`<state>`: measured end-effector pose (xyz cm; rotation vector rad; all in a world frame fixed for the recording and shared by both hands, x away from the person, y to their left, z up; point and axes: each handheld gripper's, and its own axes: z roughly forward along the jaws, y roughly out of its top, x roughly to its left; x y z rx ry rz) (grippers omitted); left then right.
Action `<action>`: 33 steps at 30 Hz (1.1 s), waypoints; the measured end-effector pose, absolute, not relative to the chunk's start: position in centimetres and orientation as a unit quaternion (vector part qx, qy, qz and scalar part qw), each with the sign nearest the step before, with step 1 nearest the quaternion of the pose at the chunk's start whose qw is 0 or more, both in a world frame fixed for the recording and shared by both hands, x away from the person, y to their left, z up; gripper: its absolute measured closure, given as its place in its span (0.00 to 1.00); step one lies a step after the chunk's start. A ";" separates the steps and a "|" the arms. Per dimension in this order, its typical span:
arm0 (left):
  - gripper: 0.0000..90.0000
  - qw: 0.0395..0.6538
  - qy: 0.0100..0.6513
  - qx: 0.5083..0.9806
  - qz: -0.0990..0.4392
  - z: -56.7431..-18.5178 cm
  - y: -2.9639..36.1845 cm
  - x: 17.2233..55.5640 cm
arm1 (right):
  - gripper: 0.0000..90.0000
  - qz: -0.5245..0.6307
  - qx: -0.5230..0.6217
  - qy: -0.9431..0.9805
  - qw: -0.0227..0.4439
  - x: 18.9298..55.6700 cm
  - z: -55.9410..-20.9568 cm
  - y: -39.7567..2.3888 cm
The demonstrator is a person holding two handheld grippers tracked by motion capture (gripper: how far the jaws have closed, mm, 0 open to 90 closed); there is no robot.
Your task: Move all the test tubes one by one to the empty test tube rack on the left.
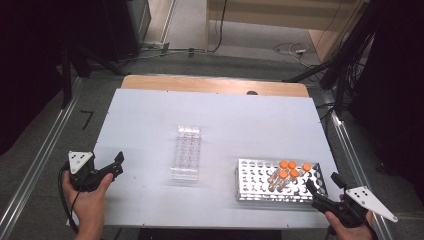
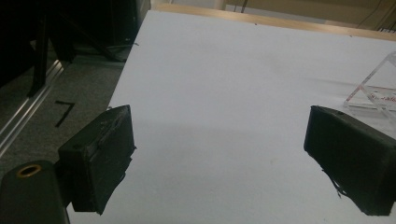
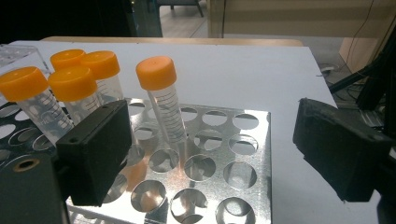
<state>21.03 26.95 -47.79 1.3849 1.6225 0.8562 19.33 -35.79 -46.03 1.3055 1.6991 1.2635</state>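
A metal tube rack (image 1: pixel 255 180) stands at the front right of the white table (image 1: pixel 150 120). Several clear tubes with orange caps (image 1: pixel 290 170) stand in its right half. A clear plastic rack (image 1: pixel 187 152) lies in the middle of the table. My right gripper (image 1: pixel 323 183) hovers at the metal rack's front right corner, open, with nothing between its jaws. In the right gripper view the gripper (image 3: pixel 210 135) looks over the rack's empty holes (image 3: pixel 238 172), with the nearest tube (image 3: pixel 163 102) just beyond the left jaw. My left gripper (image 1: pixel 116 167) is open and empty at the table's front left.
In the left gripper view the open jaws (image 2: pixel 219 140) frame bare white table, and a corner of the clear rack (image 2: pixel 376 91) shows at the right. Metal rails (image 1: pixel 40 155) run along both sides of the table. A wooden strip (image 1: pixel 215 85) edges its far side.
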 end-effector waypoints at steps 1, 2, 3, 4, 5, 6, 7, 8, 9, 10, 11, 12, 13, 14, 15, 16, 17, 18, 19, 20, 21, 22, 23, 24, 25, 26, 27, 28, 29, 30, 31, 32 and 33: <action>0.10 0.409 0.644 0.549 0.340 -47.8 26.9 21.0 | 0.12 0.481 0.497 0.647 0.321 19.3 -46.0 -35.8; 0.10 0.409 0.644 0.550 0.340 -47.8 27.0 21.0 | 0.12 0.481 0.495 0.648 0.322 19.4 -46.0 -35.7; 0.10 0.409 0.644 0.550 0.340 -47.8 26.9 21.0 | 0.12 0.481 0.495 0.648 0.322 19.4 -46.0 -35.7; 0.10 0.409 0.643 0.551 0.340 -47.8 26.9 21.0 | 0.12 0.481 0.495 0.648 0.322 19.4 -46.0 -35.7; 0.10 0.408 0.643 0.551 0.340 -47.8 26.9 21.0 | 0.12 0.482 0.495 0.648 0.320 19.4 -46.0 -35.6; 0.10 0.408 0.643 0.551 0.340 -47.8 26.9 21.0 | 0.12 0.481 0.494 0.649 0.320 19.4 -46.0 -35.6; 0.10 0.408 0.643 0.551 0.340 -47.8 26.9 21.0 | 0.12 0.481 0.493 0.650 0.321 19.4 -46.1 -35.5; 0.10 0.409 0.643 0.551 0.340 -47.8 26.9 21.0 | 0.12 0.481 0.493 0.650 0.321 19.5 -46.1 -35.5; 0.10 0.409 0.643 0.551 0.340 -47.8 26.9 21.0 | 0.12 0.481 0.493 0.650 0.321 19.5 -46.1 -35.5; 0.10 0.409 0.643 0.551 0.340 -47.8 26.9 21.0 | 0.12 0.481 0.494 0.650 0.320 19.5 -46.1 -35.4; 0.10 0.409 0.643 0.551 0.339 -47.8 26.9 21.0 | 0.12 0.482 0.493 0.650 0.320 19.6 -46.1 -35.4; 0.10 0.409 0.644 0.551 0.339 -47.8 26.9 21.0 | 0.12 0.482 0.493 0.650 0.320 19.6 -46.1 -35.4; 0.10 0.409 0.643 0.552 0.339 -47.8 26.8 21.0 | 0.13 0.481 0.493 0.651 0.319 19.6 -46.1 -35.3; 0.10 0.409 0.643 0.552 0.338 -47.8 26.8 21.0 | 0.13 0.479 0.490 0.655 0.319 19.7 -46.2 -35.3; 0.10 0.409 0.643 0.552 0.338 -47.8 26.8 21.0 | 0.13 0.479 0.490 0.655 0.319 19.7 -46.2 -35.3; 0.10 0.409 0.643 0.553 0.338 -47.8 26.8 21.0 | 0.13 0.480 0.487 0.657 0.316 19.7 -46.2 -35.1; 0.10 0.409 0.643 0.553 0.338 -47.8 26.8 21.0 | 0.13 0.480 0.487 0.657 0.316 19.7 -46.2 -35.1; 0.10 0.408 0.643 0.553 0.339 -47.8 26.8 21.0 | 0.13 0.480 0.485 0.658 0.318 19.8 -46.2 -35.0; 0.10 0.409 0.643 0.552 0.339 -47.8 26.8 21.0 | 0.13 0.480 0.485 0.658 0.318 19.8 -46.2 -35.0; 0.10 0.409 0.643 0.552 0.339 -47.8 26.8 21.0 | 0.14 0.480 0.485 0.658 0.318 19.9 -46.2 -35.0; 0.10 0.409 0.643 0.552 0.338 -47.8 26.8 21.0 | 0.14 0.480 0.486 0.658 0.318 19.9 -46.2 -35.0; 0.10 0.409 0.643 0.553 0.338 -47.8 26.8 21.0 | 0.14 0.480 0.485 0.658 0.319 19.9 -46.2 -35.0; 0.10 0.408 0.643 0.553 0.338 -47.8 26.8 21.0 | 0.14 0.480 0.485 0.658 0.319 19.9 -46.2 -35.0; 0.10 0.408 0.642 0.553 0.338 -47.8 26.8 21.0 | 0.14 0.479 0.485 0.658 0.319 20.0 -46.3 -35.0; 0.10 0.408 0.642 0.554 0.338 -47.8 26.8 21.0 | 0.14 0.479 0.483 0.660 0.319 20.1 -46.3 -34.9; 0.10 0.409 0.642 0.554 0.338 -47.8 26.8 21.1 | 0.14 0.478 0.484 0.660 0.319 20.1 -46.3 -34.8; 0.10 0.409 0.642 0.554 0.338 -47.8 26.8 21.1 | 0.14 0.478 0.484 0.660 0.319 20.1 -46.3 -34.8; 0.10 0.409 0.642 0.554 0.338 -47.8 26.8 21.1 | 0.14 0.477 0.483 0.662 0.318 20.2 -46.3 -34.7; 0.10 0.409 0.642 0.554 0.338 -47.8 26.8 21.0 | 0.14 0.476 0.481 0.663 0.319 20.3 -46.3 -34.6; 0.10 0.409 0.642 0.554 0.338 -47.8 26.8 21.0 | 0.14 0.476 0.481 0.663 0.319 20.3 -46.3 -34.6; 0.10 0.409 0.642 0.554 0.338 -47.8 26.8 21.0 | 0.14 0.476 0.481 0.664 0.319 20.3 -46.3 -34.6; 0.10 0.408 0.642 0.554 0.338 -47.8 26.8 21.0 | 0.15 0.474 0.480 0.666 0.320 20.4 -46.4 -34.5; 0.10 0.408 0.642 0.554 0.338 -47.8 26.8 21.0 | 0.15 0.474 0.480 0.666 0.320 20.4 -46.4 -34.5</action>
